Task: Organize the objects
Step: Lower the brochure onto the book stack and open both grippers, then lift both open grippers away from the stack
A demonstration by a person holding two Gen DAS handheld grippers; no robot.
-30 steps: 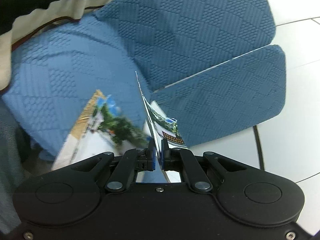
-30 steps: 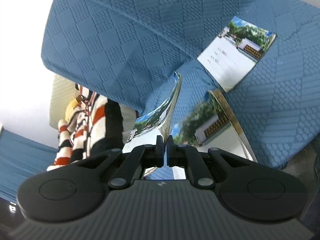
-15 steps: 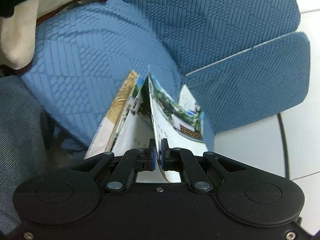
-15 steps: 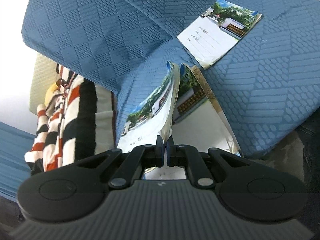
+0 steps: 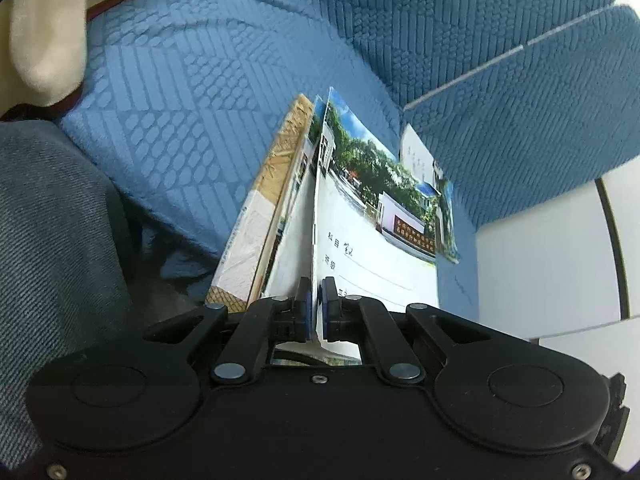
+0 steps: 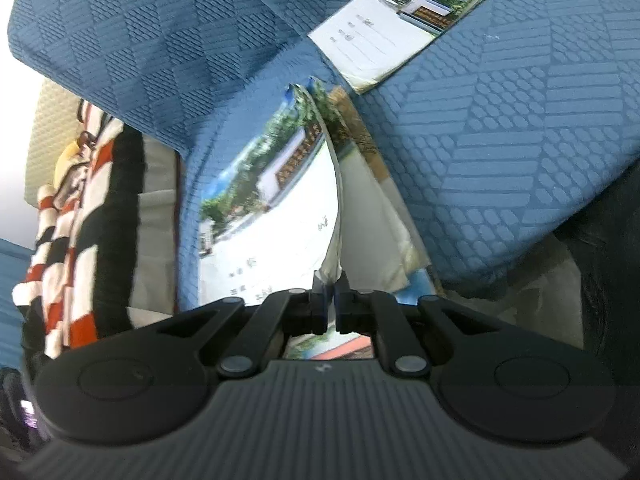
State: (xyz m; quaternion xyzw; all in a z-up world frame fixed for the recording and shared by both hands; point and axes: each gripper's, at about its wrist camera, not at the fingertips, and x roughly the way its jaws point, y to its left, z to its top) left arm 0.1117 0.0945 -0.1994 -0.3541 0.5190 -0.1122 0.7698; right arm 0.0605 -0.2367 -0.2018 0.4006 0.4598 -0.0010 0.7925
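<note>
The notebook cover (image 5: 372,240) carries printed Chinese field labels beside blank lines; the first reads 科目. A red sign in its cover photo bears gold characters, too small to read.

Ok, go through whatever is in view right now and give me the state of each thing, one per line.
Left gripper: shut on the photo-cover notebook.
Right gripper: shut on the same notebook.
Photo-cover notebook: held at its near edge, tilted over the stack.
Stack of books: lying on the sofa seat.
Separate notebook: lying flat, apart.
</note>
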